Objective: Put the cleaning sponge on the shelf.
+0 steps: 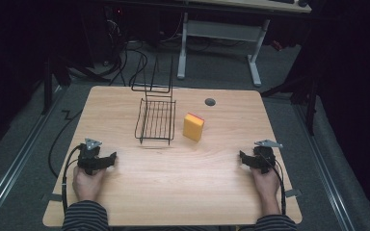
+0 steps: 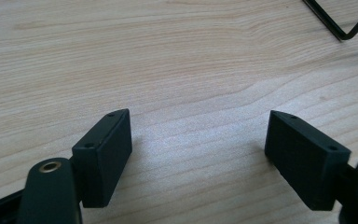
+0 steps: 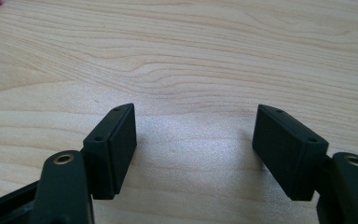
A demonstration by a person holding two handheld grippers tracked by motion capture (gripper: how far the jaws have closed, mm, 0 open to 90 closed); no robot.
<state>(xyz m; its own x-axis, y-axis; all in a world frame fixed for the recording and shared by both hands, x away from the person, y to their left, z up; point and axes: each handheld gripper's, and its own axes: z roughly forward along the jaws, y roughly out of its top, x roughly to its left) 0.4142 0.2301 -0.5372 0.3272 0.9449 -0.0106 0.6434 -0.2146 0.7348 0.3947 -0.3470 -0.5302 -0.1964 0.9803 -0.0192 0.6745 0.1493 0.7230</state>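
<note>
Resting on the tabletop (image 1: 173,192) near its front edge, the left tongs (image 1: 107,160) and right tongs (image 1: 243,158) both stand spread, pinching nothing. Ahead and between them stand a wire rack (image 1: 155,119) and, just right of it, a yellow sponge (image 1: 193,126), well apart from either tongs. No step looks begun; a first reach would likely go forward and inward.

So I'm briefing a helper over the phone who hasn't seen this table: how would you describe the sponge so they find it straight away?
Start at the wooden table and find the black wire rack standing near its far middle. Just to the right of the rack, apart from it, the sponge stands on edge. It is the only solid, coloured block there: yellow-orange with a thin pink layer at its top edge.
</note>
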